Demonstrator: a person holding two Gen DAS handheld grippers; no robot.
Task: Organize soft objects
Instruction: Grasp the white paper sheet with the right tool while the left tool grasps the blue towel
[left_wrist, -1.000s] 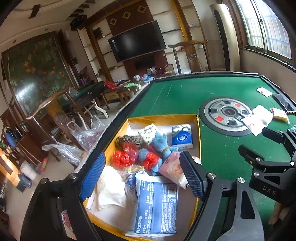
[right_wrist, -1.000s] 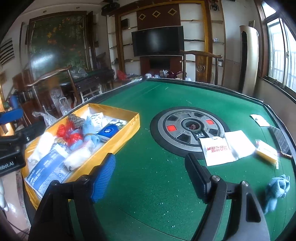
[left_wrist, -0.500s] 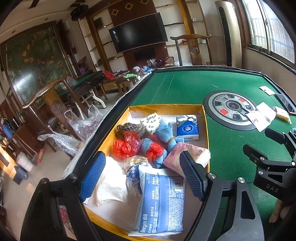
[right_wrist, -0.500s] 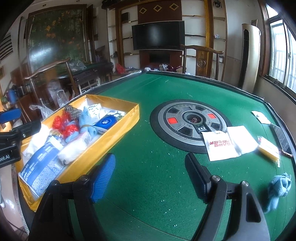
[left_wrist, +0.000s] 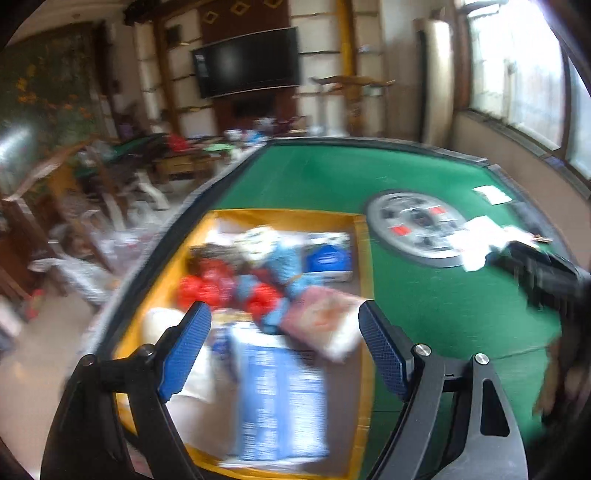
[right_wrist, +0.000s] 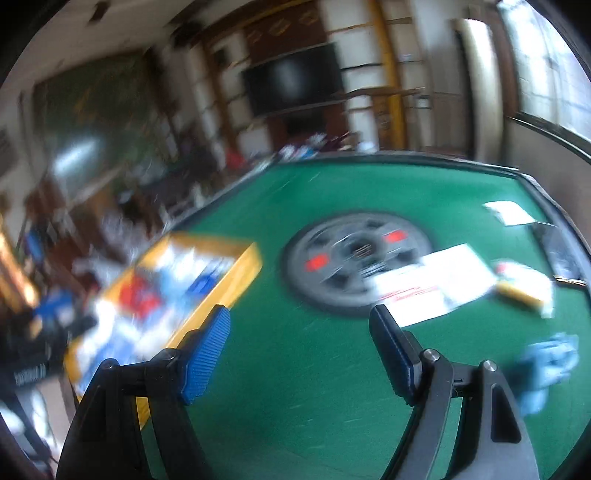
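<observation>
1. Left wrist view only: looks down into the yellow tray at the near left edge of the green table, packed with soft things: a blue-and-white plastic pack nearest, a pink pouch, red crinkled bags, a blue plush piece, a blue tissue pack; all smeared by motion blur
2. Right wrist view only: shows a crumpled light-blue cloth lying alone on the felt at the right, well apart from the tray, with white papers and a yellow-edged packet between cloth and the round grey hub
3. Left gripper: blue ribbed pads spread wide above the tray, nothing between them, nothing held
4. Right gripper: pads likewise wide apart over bare felt, empty; seen as a dark blurred shape at the right edge of the left view
5. Felt flat and napped, hub hard and spoked, tray walls thin and upright
6. Broad open felt between tray and hub; raised dark rim bounding the table; cloth close to the near right rim
</observation>
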